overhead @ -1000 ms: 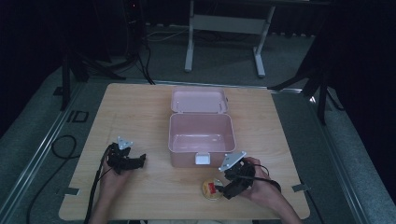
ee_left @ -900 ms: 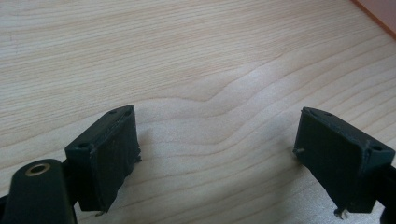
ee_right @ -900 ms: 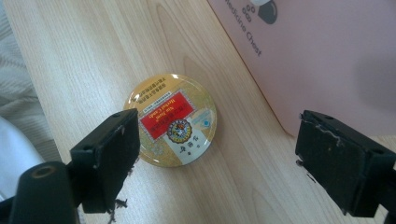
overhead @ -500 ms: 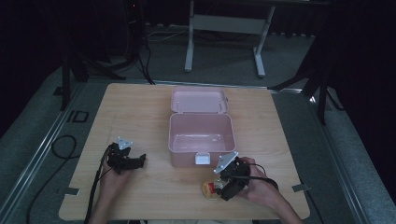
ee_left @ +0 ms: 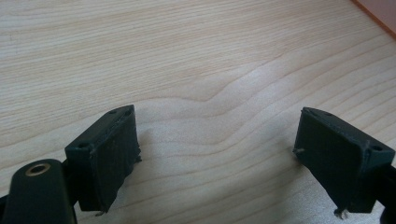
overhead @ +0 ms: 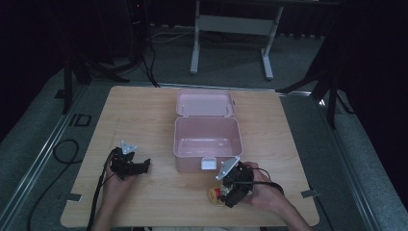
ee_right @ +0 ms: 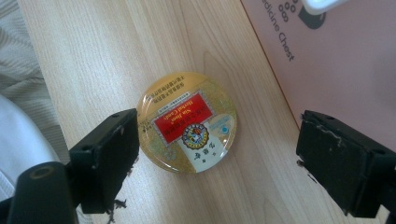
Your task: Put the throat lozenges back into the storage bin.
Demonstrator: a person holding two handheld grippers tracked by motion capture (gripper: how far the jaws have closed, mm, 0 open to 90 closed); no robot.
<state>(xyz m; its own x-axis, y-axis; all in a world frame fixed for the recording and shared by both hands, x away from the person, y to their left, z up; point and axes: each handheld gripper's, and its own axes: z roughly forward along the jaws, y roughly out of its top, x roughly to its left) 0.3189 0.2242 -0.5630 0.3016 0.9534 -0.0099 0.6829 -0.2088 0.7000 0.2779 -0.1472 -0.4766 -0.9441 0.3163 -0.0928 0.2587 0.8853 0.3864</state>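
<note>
Right gripper view: the round tin (ee_right: 187,127) with the red label is seen lying flat on the table (ee_right: 93,46), between the wide-apart jaws of the right gripper (ee_right: 219,163), just beside the pink box (ee_right: 336,70). Compared with a second ago, this gripper has been brought lower over the tin, so a grasp is judged imminent. The left gripper (ee_left: 215,158) is held apart over bare wood.
</note>
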